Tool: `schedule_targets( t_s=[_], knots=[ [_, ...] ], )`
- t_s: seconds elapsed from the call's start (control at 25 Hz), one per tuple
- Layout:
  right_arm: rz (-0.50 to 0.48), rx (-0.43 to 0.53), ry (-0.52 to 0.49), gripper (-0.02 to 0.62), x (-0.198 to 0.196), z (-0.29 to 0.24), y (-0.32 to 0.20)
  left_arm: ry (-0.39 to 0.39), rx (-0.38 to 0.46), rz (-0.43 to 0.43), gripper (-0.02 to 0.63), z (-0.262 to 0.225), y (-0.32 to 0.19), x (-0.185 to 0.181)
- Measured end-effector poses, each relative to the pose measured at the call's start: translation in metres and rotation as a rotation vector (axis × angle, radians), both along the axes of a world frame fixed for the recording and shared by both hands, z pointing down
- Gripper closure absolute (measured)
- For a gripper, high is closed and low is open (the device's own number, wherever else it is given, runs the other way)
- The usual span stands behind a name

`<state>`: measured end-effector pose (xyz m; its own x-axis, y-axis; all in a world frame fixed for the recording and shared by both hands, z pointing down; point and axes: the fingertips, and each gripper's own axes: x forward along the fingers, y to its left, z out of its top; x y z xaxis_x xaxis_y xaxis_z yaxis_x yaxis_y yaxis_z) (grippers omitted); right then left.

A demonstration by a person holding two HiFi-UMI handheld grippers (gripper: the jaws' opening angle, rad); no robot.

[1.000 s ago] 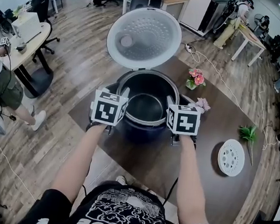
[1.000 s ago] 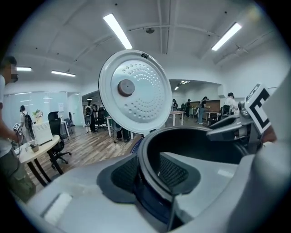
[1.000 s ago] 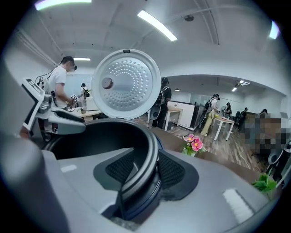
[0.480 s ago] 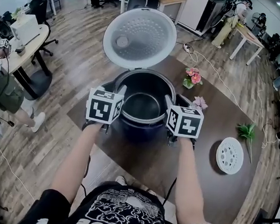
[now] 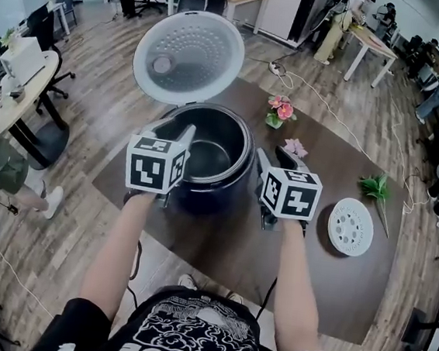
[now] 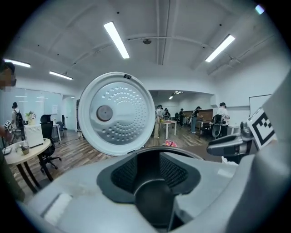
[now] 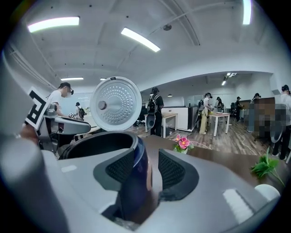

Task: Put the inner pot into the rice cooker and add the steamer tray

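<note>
I hold the dark inner pot point(image 5: 210, 153) by its rim, one gripper on each side. The left gripper point(image 5: 184, 137) is shut on the left rim, whose dark edge sits between its pads point(image 6: 175, 170). The right gripper point(image 5: 264, 166) is shut on the right wall, and the pot's blue side point(image 7: 138, 173) fills its jaws. The pot hangs just over the rice cooker point(image 5: 169, 116), whose round white lid point(image 5: 189, 57) stands open behind it. The white perforated steamer tray point(image 5: 351, 226) lies flat on the table to the right.
The dark brown table point(image 5: 228, 246) also carries a pink flower point(image 5: 277, 107), a paler flower point(image 5: 294, 147) and a green sprig point(image 5: 374, 185). Office desks, chairs and people stand around on the wooden floor.
Both grippers have risen a little with the pot still held between them. The whole scene has slid left in the head view.
</note>
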<state>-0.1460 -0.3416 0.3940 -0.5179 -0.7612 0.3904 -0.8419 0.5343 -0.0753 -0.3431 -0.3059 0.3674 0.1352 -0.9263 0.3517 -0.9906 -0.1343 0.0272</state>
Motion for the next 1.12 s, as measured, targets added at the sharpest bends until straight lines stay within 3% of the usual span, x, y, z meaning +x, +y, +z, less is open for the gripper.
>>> schedule_targets(
  t_s=[0.44, 0.64, 1.12],
  knots=[
    [0.136, 0.025, -0.016, 0.414, 0.096, -0.017, 0.019, 0.032, 0.062, 0.195, 0.439, -0.028, -0.017, 0.109],
    [0.219, 0.025, -0.015, 0.4, 0.16, -0.017, 0.033, 0.047, 0.076, 0.297, 0.432, -0.033, -0.016, 0.18],
    [0.412, 0.005, -0.074, 0.342, 0.298, -0.005, 0.068, 0.074, 0.005, 0.494, 0.413, -0.001, -0.016, 0.325]
  ],
)
